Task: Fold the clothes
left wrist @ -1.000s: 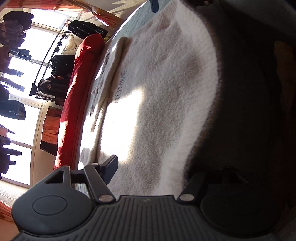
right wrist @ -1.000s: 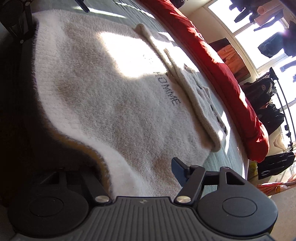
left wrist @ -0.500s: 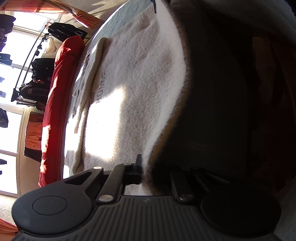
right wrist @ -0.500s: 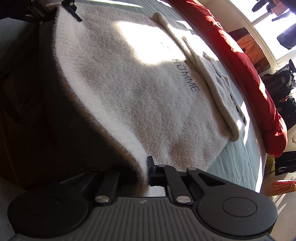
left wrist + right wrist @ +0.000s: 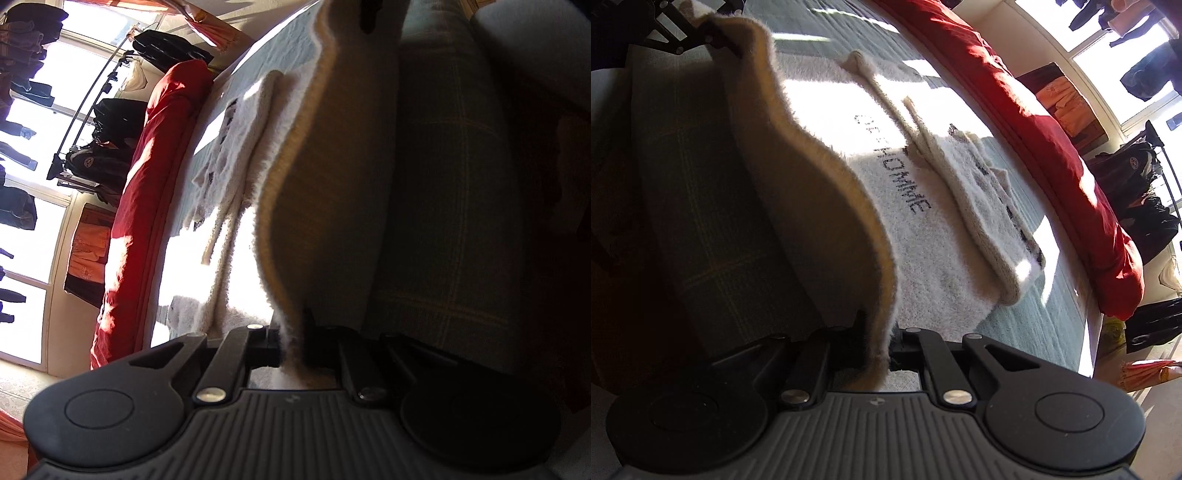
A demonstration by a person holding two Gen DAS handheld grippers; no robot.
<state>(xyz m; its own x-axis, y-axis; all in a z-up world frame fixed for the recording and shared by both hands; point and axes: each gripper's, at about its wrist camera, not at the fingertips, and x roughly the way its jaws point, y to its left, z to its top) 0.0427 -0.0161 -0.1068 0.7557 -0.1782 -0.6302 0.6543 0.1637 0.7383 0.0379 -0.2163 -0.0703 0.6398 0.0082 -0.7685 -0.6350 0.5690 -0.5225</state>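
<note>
Sweater point(image 5: 923, 236) hem lifted off bed; left gripper point(image 5: 291, 345), right gripper point(image 5: 882, 349) fingers clamp it.

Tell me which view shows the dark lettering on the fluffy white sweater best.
The right wrist view: dark lettering ending in "HOMME" lies sunlit and readable on the fluffy white sweater. The left wrist view shows no lettering, only the lifted hem's underside.

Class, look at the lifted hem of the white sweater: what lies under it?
Under the raised sweater hem, bare green checked bedcover shows in shadow. The rest of the cover beneath the sweater's flat part is hidden.
</note>
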